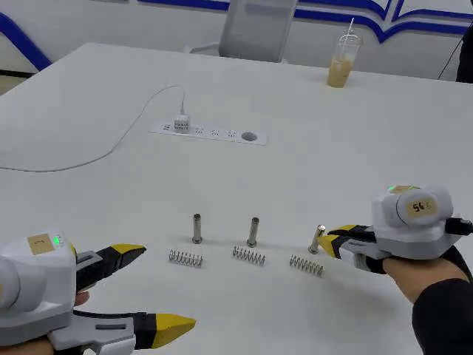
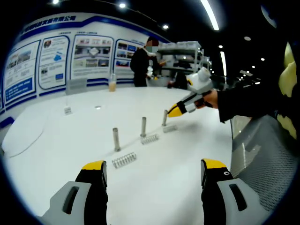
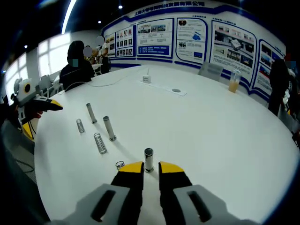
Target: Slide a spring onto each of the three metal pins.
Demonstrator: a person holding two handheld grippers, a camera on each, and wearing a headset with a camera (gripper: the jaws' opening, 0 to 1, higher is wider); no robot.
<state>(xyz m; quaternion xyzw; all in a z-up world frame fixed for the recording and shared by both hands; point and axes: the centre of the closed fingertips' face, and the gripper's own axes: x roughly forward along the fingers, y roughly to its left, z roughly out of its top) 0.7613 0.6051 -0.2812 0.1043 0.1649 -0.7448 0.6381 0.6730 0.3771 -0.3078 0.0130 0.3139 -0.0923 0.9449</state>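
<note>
Head view | white table [image 1: 332, 148], power strip [image 1: 211, 133], drink cup [image 1: 341, 63] | left claw [image 1: 164, 287] wide apart | right claw [image 1: 327, 244] narrowly apart at pin [image 1: 318, 235]

The white tabletop [image 1: 332, 170] is wide and bare over most of its surface. Near its front edge three metal pins stand upright in a row: the left pin [image 1: 196, 228], the middle pin [image 1: 253, 231] and the right pin [image 1: 318, 238]. Just in front of each lies a spring on its side: the left spring [image 1: 185, 258], the middle spring [image 1: 249, 257] and the right spring [image 1: 306, 265]. Farther back lies a white power strip [image 1: 211, 132] with a white plug [image 1: 182, 123] in it, and its cable [image 1: 111, 148] curves off to the left. Near the far edge stands a cup [image 1: 343, 63] of pale drink with a straw.
</note>
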